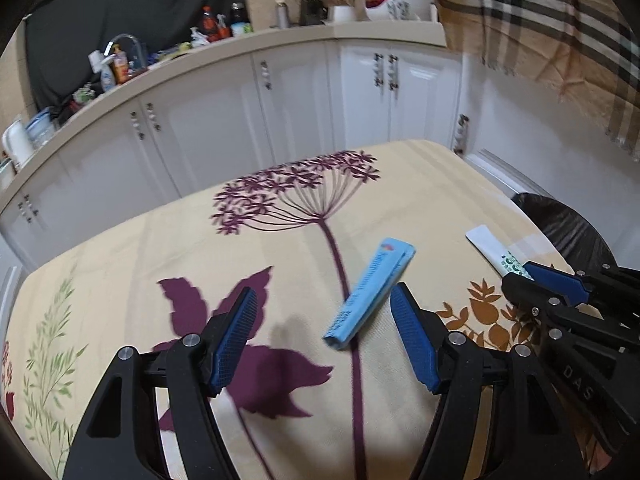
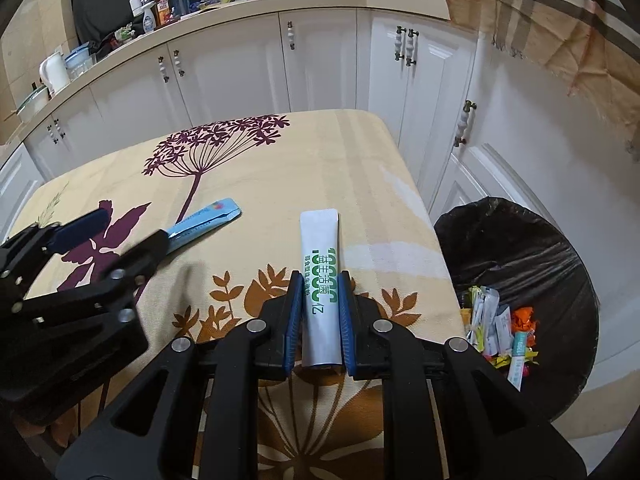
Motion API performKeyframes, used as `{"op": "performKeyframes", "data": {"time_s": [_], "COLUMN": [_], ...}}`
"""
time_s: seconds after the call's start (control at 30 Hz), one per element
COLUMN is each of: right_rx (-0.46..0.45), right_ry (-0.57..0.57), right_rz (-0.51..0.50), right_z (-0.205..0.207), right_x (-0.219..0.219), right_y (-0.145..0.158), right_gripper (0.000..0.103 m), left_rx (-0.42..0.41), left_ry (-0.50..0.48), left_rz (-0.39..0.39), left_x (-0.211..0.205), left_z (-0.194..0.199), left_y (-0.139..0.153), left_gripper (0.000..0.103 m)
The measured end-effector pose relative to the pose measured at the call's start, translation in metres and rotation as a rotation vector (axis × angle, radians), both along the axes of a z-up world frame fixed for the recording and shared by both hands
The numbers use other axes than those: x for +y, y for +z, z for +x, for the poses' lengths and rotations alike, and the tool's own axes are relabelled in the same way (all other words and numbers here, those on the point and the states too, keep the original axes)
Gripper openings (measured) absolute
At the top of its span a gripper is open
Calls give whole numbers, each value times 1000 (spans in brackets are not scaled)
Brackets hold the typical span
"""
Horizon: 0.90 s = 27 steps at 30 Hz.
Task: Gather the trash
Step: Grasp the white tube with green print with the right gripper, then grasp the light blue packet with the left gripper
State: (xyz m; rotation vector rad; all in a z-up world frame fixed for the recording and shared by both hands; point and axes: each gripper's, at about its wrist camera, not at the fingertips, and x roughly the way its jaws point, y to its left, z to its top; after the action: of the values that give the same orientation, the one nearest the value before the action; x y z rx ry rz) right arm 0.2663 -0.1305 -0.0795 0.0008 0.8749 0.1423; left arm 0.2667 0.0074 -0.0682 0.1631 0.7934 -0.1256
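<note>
A light blue stick packet lies on the flowered tablecloth. My left gripper is open just above it, the packet's near end between the fingers. It also shows in the right wrist view. My right gripper is shut on a white stick packet with green print, which points away from me. That packet also shows in the left wrist view, with the right gripper at its near end. The left gripper appears at the left of the right wrist view.
A bin with a black liner stands off the table's right edge and holds several wrappers. White cabinets and a cluttered counter run behind the table. A plaid cloth hangs at the upper right.
</note>
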Motion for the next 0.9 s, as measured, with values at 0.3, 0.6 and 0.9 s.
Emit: {"op": "performKeyframes", "data": {"time_s": [0.3,0.6,0.9], "right_rx": [2,0,-4], "right_ry": [2,5,12], "right_rz": [9,-10,-15], "right_z": [0,0,-2], "right_x": [-1,1,3], "right_y": [0,-1,0], "right_gripper": [18,18,17], "left_rx": [93,87,75], "left_ry": [-72,-81,-47], "left_rz": [-33,-23,-47], "left_x": [-8,-10,-4], "left_z": [13,10,6], "left_y": [-12,-12,-9], "left_gripper": [43,17,10]}}
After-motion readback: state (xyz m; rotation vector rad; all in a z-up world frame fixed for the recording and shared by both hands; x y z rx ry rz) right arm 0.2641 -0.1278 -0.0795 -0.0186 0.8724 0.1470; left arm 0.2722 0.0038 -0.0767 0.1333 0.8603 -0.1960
